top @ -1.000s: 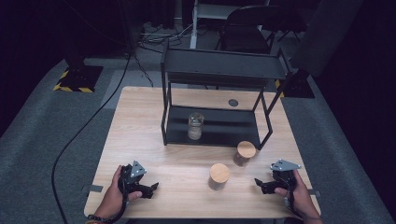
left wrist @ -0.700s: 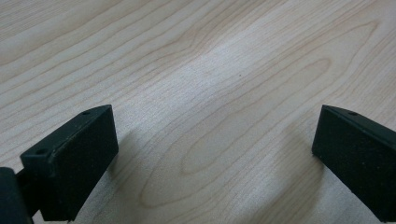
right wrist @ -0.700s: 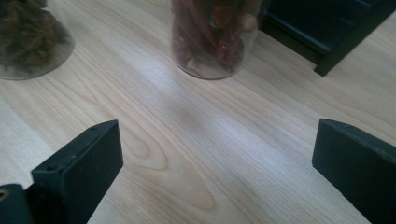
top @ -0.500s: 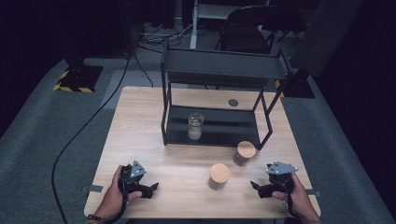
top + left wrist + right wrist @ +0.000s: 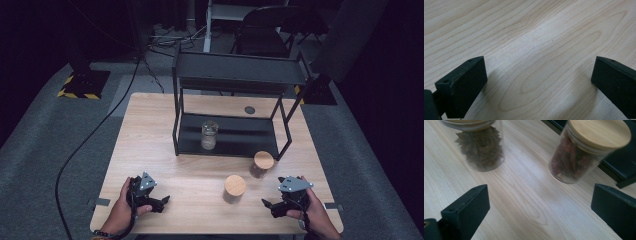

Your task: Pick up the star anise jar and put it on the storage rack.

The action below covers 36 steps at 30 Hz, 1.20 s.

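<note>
The right tongs (image 5: 272,206) have slid left along the near table edge, drawing closer to the nearer jar (image 5: 234,188).

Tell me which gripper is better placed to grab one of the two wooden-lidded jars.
Probably the right gripper. It sits open near both jars, the nearer jar and the red-filled jar in front of its jaws. The left gripper is farther off, over bare table.

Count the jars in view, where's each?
3. One wooden-lidded jar stands on the table near the front, a second wooden-lidded jar beside the rack's front right leg, and a clear jar on the rack's lower shelf. None looks hidden.
</note>
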Each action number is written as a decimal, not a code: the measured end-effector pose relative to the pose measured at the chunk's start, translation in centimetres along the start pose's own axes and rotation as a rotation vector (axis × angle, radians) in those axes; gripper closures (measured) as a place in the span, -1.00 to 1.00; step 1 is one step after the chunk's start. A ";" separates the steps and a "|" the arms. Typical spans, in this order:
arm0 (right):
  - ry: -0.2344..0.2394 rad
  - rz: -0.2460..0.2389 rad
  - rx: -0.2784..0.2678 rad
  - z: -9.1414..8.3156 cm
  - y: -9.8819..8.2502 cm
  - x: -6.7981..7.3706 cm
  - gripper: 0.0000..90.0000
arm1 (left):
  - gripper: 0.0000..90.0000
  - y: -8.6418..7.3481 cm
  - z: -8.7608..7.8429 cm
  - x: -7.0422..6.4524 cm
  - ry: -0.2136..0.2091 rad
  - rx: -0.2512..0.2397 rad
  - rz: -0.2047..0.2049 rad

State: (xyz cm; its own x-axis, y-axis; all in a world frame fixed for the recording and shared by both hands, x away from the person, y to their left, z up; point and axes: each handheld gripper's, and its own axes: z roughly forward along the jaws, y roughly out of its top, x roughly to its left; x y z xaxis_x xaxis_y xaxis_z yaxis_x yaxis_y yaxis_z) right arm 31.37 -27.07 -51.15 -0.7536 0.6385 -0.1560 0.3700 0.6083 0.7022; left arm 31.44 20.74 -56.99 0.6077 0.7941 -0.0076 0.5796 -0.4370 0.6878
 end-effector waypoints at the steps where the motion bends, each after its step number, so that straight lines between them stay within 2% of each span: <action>1: 0.007 -0.005 -0.003 0.0 0.1 0.1 -0.96 | -1.00 0.0 0.0 0.0 0.000 0.000 0.001; 12: 0.060 -0.073 0.020 0.3 1.2 1.6 -0.95 | -1.00 0.0 0.0 0.0 0.000 0.000 0.001; 27: 0.119 -0.085 0.028 0.8 2.2 2.5 -0.94 | -1.00 0.0 0.0 0.0 -0.001 -0.001 -0.001; 36: 0.147 -0.100 0.036 1.7 3.4 3.2 -0.94 | -1.00 0.0 0.0 0.0 0.000 0.000 0.004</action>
State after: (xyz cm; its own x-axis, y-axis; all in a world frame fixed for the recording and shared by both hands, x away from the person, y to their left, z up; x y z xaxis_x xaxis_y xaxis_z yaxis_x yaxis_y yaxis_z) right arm 31.12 -22.18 -50.46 -0.8582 0.4993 -0.1189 0.3059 0.6835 0.6628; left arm 31.46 20.75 -57.00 0.6101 0.7923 -0.0051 0.5770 -0.4399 0.6882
